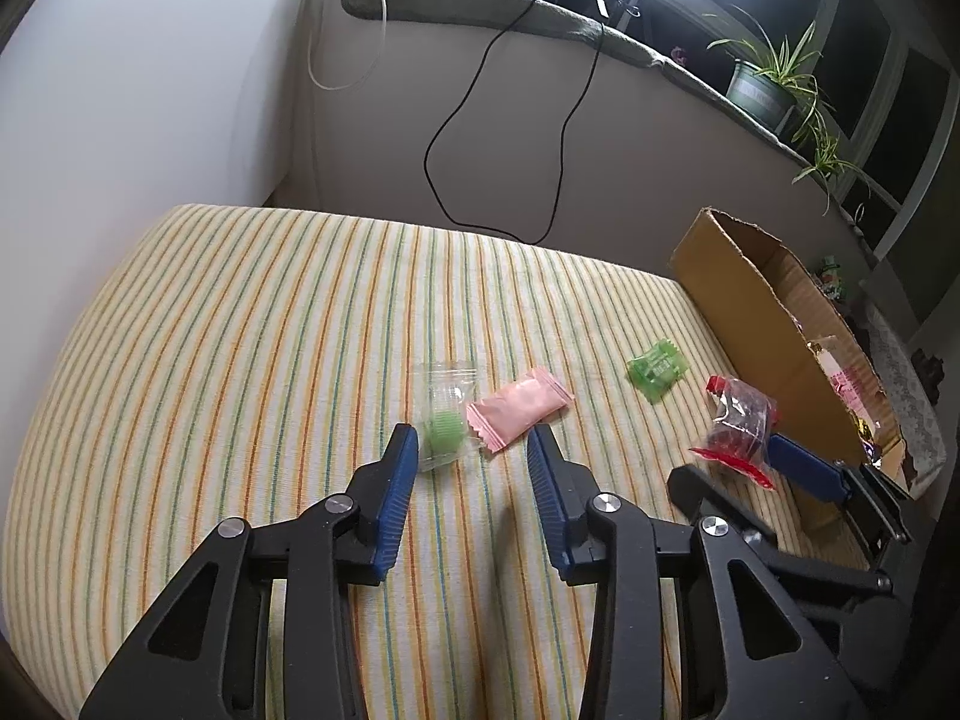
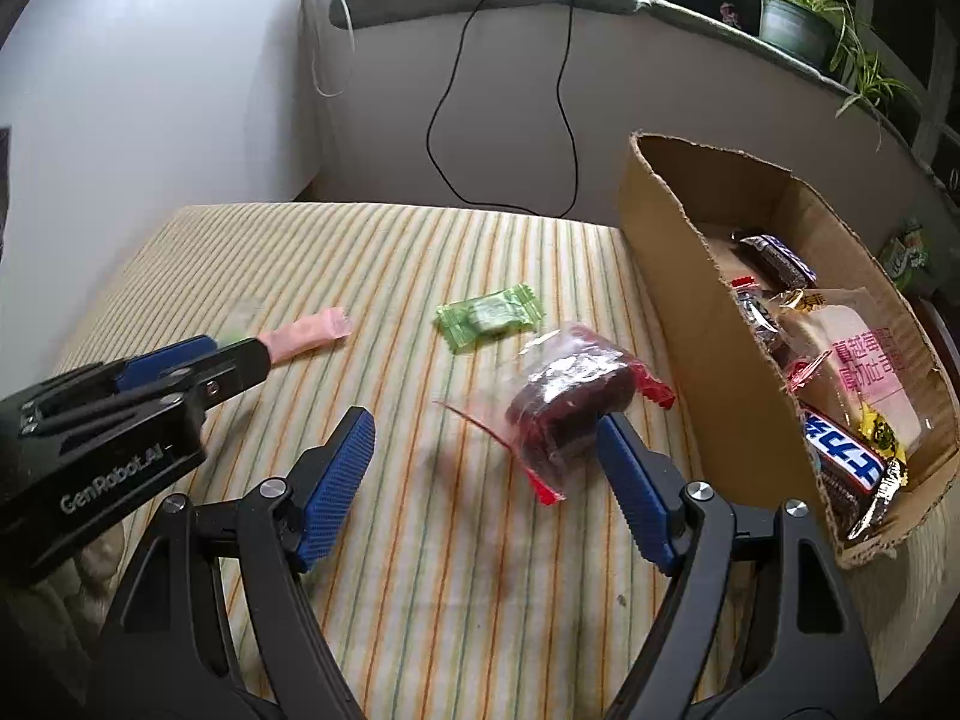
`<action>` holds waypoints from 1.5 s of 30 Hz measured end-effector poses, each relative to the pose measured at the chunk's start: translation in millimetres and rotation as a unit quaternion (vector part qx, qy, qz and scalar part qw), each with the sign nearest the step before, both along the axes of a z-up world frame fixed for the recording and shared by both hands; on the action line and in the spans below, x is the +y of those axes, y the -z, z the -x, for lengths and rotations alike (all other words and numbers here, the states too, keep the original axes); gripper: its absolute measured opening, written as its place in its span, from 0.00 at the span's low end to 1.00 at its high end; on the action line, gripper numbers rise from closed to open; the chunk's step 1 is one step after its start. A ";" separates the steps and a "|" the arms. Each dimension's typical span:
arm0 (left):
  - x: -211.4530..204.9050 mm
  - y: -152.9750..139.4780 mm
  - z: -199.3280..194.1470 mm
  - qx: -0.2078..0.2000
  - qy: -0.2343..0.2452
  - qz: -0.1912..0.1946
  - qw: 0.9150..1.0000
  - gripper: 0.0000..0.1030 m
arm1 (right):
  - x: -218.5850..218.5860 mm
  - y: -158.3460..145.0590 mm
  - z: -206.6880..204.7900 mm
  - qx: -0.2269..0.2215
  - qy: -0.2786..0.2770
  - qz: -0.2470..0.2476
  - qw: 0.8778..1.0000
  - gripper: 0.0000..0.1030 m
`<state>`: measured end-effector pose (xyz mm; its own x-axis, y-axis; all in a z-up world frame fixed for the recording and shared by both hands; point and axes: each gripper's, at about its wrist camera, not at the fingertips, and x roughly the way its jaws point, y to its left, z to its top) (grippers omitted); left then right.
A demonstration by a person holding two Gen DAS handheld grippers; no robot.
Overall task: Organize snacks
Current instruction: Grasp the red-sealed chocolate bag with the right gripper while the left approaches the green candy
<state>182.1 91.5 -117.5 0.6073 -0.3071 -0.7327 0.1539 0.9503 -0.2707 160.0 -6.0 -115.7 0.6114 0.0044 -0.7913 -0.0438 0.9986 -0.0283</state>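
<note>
Striped cloth (image 1: 240,360) in yellow, orange and green covers a padded surface where several snacks lie loose. Seen from the left wrist view, the left gripper (image 1: 472,450) hovers low over the cloth with its blue-padded jaws spread apart and nothing between them. Just ahead of its fingertips sit a clear packet with a green sweet inside (image 1: 443,420) and a pink wrapper (image 1: 519,408), the two touching at their near corners. Farther right lies a green wrapped candy (image 1: 657,369), apart from the others. From the right wrist view, the right gripper (image 2: 486,438) also has its jaws wide apart, and a clear bag with red edges holding dark red pieces (image 2: 570,408) rests on the cloth; the bag touches the inner side of the right-hand finger, well clear of the left-hand one. The green wrapped candy sits just beyond that bag. An open cardboard box (image 2: 672,276) stands at the right edge of the cloth, near the bag, already holding a chocolate bar (image 2: 852,474), a wrapped slice of bread with pink lettering (image 2: 852,360) and other packets. Behind, a black cable (image 2: 444,120) hangs down a pale wall beneath a ledge with a potted plant (image 2: 792,12)
</note>
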 end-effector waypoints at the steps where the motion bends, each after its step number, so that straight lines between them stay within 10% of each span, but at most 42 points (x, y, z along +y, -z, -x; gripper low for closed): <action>1: 0.8 0.1 0.3 0.000 0.000 0.001 1.000 0.35 | -2.6 0.5 -0.8 0.001 0.007 -0.001 1.000 0.77; 20: 4.9 5.5 -11.7 0.007 0.004 0.008 1.000 0.20 | -1.9 13.8 -55.6 0.046 0.018 -0.024 0.999 0.77; 30: 14.4 5.7 -7.0 -0.004 -0.003 0.034 0.999 0.20 | -5.3 9.3 -53.4 0.029 0.000 -0.052 0.998 0.38; 45: 16.0 5.7 -8.1 -0.004 -0.002 0.043 0.999 0.20 | -15.2 10.5 -45.5 0.026 -0.062 -0.093 0.993 0.32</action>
